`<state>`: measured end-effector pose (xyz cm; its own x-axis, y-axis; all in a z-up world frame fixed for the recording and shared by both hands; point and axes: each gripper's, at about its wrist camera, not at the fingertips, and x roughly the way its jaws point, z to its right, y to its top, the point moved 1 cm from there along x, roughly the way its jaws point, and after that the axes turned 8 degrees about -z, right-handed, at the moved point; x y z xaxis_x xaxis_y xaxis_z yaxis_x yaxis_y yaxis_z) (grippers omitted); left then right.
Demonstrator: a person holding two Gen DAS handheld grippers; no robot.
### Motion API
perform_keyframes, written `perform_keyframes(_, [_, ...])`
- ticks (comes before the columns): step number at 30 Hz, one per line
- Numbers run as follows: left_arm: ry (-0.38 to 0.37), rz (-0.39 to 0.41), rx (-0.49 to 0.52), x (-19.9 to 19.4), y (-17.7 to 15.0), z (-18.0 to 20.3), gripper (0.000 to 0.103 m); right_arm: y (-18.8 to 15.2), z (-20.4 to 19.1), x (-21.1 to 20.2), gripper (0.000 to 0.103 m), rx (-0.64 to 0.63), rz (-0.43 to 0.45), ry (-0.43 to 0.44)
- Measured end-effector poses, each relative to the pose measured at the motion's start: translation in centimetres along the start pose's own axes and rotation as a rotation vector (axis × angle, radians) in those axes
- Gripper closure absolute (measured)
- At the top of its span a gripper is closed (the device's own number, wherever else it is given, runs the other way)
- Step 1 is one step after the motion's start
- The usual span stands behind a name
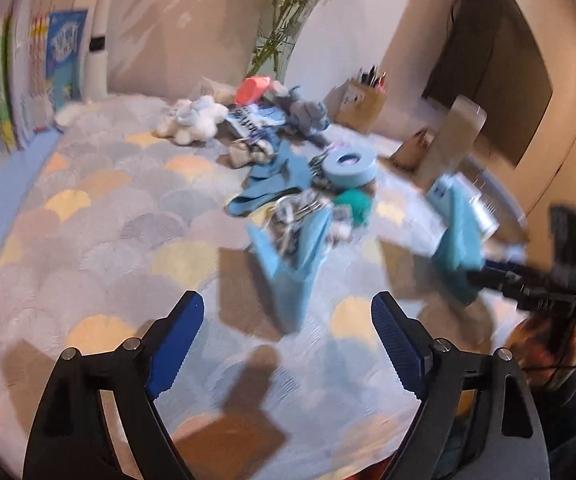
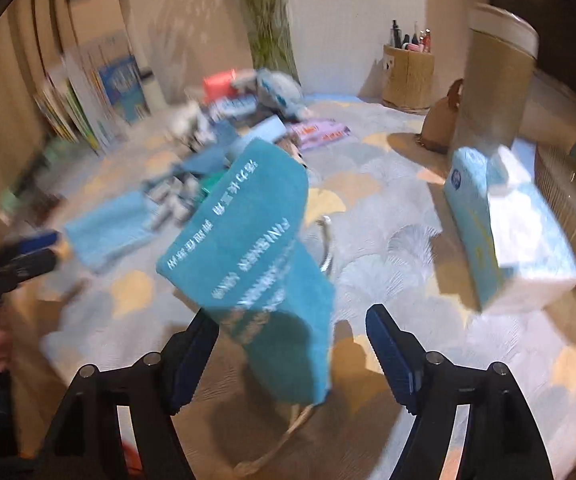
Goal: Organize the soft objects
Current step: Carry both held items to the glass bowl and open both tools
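A teal towel (image 2: pixel 248 240) with white lettering hangs blurred in the right wrist view, between my right gripper's (image 2: pixel 291 356) jaws. They stand wide apart, and the towel's lower edge lies against the left finger (image 2: pixel 192 356); the pads do not press on it. In the left wrist view a light blue cloth (image 1: pixel 291 264) stands crumpled on the patterned cover (image 1: pixel 128 240), just beyond my left gripper (image 1: pixel 288 340). That gripper is open with nothing between its fingers. The same cloth (image 2: pixel 108 232) lies next to the left gripper (image 2: pixel 44 250) in the right wrist view.
A heap of plush toys and clothes (image 1: pixel 248 120) lies at the back by a plant vase (image 2: pixel 272 40). A blue tape roll (image 1: pixel 347 164), tissue pack (image 2: pixel 507 232), tall canister (image 2: pixel 495 80), pen holder (image 2: pixel 407 76) and upright books (image 2: pixel 88 96) ring the cover.
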<state>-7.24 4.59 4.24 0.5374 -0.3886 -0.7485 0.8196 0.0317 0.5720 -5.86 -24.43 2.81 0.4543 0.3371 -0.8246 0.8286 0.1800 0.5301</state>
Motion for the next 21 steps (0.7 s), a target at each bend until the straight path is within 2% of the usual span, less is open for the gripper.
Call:
perform_keyframes(3, [-0.075, -0.043, -0.063, 1.7, 1.1, -0.5, 0.018, -0.3, 1.1, -0.6, 0.019, 0.091, 0.003, 0.115])
perform_keyframes(6, [-0.06, -0.074, -0.102, 3.6, 1.8, -0.9, 0.021, -0.2, 1.0, -0.6, 0.019, 0.129, -0.031, 0.196])
perform_keyframes(8, [-0.058, -0.096, -0.114, 4.8, 2.1, -1.1, 0.04, -0.3, 0.3, -0.6, 0.018, 0.147, -0.039, 0.281])
perform_keyframes(9, [-0.073, -0.104, -0.118, 5.2, 2.1, -1.1, 0.042, -0.1, -0.2, -0.4, 0.015, 0.15, -0.046, 0.302])
perform_keyframes(10, [-0.083, -0.109, -0.121, 5.5, 2.1, -1.1, 0.044, 0.1, -0.9, -0.1, 0.014, 0.15, -0.053, 0.29])
perform_keyframes(12, [-0.085, -0.103, -0.116, 5.8, 2.1, -1.0, 0.058, 0.4, -2.2, 0.5, 0.014, 0.122, -0.065, 0.198])
perform_keyframes(14, [-0.074, -0.104, -0.1, 5.9, 2.0, -0.7, 0.088, 0.7, -3.4, 1.2, 0.014, 0.088, -0.076, 0.123])
perform_keyframes(16, [-0.061, -0.098, -0.091, 5.8, 1.8, -0.6, 0.09, 1.3, -4.2, 2.6, 0.014, 0.085, -0.114, 0.071])
perform_keyframes(18, [-0.078, -0.064, -0.094, 5.1, 1.6, -0.6, 0.09, 1.5, -4.6, 3.7, 0.014, 0.088, -0.138, 0.031])
perform_keyframes(20, [-0.096, -0.04, -0.091, 4.3, 1.6, -0.5, 0.09, 1.7, -4.6, 4.3, 0.014, 0.109, -0.133, 0.038])
perform_keyframes(21, [-0.104, -0.03, -0.088, 3.9, 1.6, -0.4, 0.09, 1.9, -4.6, 4.6, 0.02, 0.128, -0.133, 0.054])
